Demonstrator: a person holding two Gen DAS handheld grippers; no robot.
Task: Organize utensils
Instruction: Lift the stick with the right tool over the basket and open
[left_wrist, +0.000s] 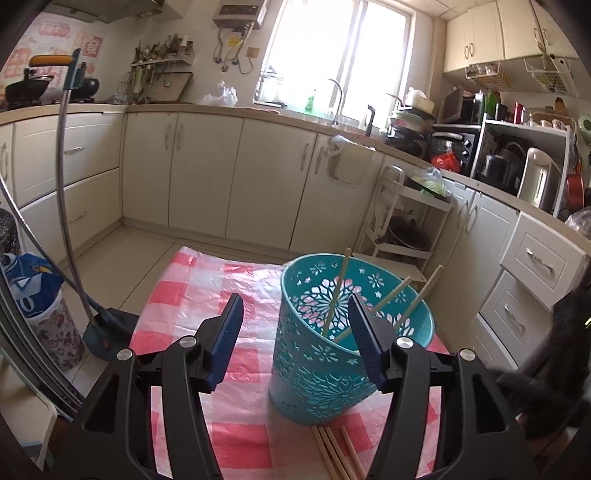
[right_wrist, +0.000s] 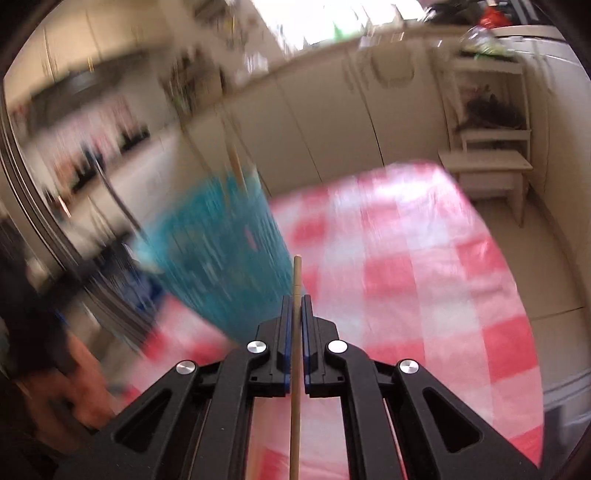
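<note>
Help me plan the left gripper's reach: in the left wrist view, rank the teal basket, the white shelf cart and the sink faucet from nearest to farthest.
1. Teal basket, against the right finger of the left gripper.
2. White shelf cart, beyond the table, right.
3. Sink faucet, at the far counter under the window.

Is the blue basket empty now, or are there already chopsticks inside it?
Not empty. The blue basket stands upright on the checked cloth, and three chopsticks lean inside it, their ends above the rim.

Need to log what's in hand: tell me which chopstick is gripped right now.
The chopstick clamped between the right gripper's pads. The others stand in the teal holder or lie loose on the checked cloth.
</note>
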